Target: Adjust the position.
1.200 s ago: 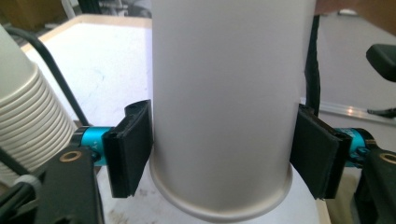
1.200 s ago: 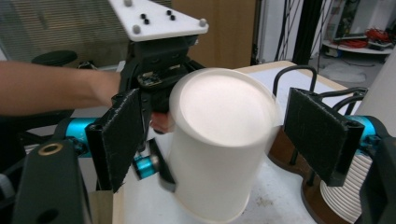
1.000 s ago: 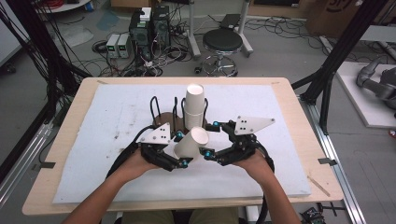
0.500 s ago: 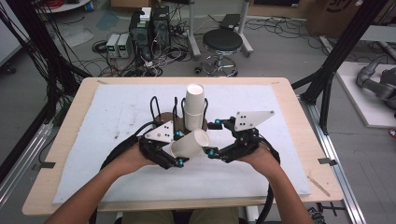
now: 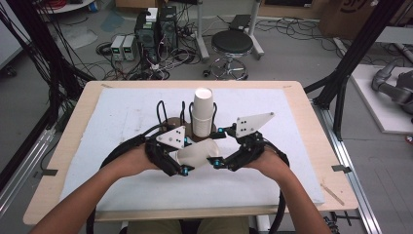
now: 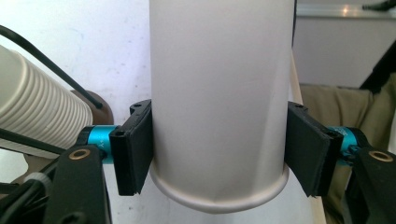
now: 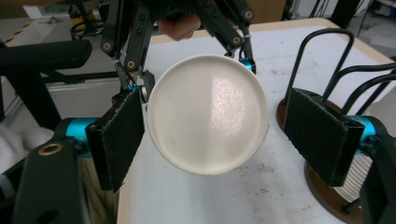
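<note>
A single white paper cup [image 5: 197, 154] lies tipped on its side in the air just above the white padded mat [image 5: 112, 117], near the front middle of the table, at about 6 o'clock from the tall stack of white paper cups [image 5: 202, 111] standing in the brown round holder with black wire loops [image 5: 171, 122]. Your left gripper [image 5: 184, 157] has just been closing and now clamps this cup across its wall near the rolled rim, both black pads pressed flat against the paper, as the left gripper view shows [image 6: 219, 93]. Your right gripper [image 5: 218, 151] stands wide, its pads either side of the cup's closed base without touching it, the base facing the camera [image 7: 208, 114]. You appear to be mid-handover or pulling a cup free; the next move likely calls for closing the right jaws gently on the base so the thin paper does not crush. From the high view, the cup is partly covered by both grippers, and whether a second cup is nested inside cannot be told. The holder's far side sits behind the stack.
</note>
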The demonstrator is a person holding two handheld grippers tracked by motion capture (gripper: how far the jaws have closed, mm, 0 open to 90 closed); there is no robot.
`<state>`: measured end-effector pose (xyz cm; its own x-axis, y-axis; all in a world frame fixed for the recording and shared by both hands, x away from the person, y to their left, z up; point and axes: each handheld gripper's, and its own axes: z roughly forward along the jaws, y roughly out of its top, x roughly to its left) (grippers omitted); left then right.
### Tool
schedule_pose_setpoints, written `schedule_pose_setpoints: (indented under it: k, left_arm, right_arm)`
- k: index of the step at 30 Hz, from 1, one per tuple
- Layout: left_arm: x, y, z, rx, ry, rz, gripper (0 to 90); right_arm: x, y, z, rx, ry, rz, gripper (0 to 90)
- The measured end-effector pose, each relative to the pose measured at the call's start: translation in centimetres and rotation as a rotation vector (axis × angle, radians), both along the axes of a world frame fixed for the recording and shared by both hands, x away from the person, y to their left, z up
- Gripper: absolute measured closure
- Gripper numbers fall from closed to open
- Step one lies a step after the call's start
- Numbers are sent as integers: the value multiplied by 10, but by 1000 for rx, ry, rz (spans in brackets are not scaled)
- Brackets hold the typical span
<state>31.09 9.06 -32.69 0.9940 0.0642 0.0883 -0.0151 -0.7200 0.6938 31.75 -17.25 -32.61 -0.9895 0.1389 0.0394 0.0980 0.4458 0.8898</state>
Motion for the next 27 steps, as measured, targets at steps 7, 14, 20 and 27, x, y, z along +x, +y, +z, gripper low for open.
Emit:
schedule_pose_setpoints:
  k: [7,14,20,27]
  left_arm:
    - [2,-6,3,95,17,-37,313]
    - [4,-9,3,144,48,-48,312]
    - [4,-10,-2,159,62,-51,312]
    - [3,-12,-5,164,70,-57,311]
  right_arm:
    - [1,9,-5,-40,20,40,209]
    - [3,17,-10,-80,26,84,211]
    - [5,22,-14,-105,22,100,214]
    - [4,29,-18,-152,18,117,257]
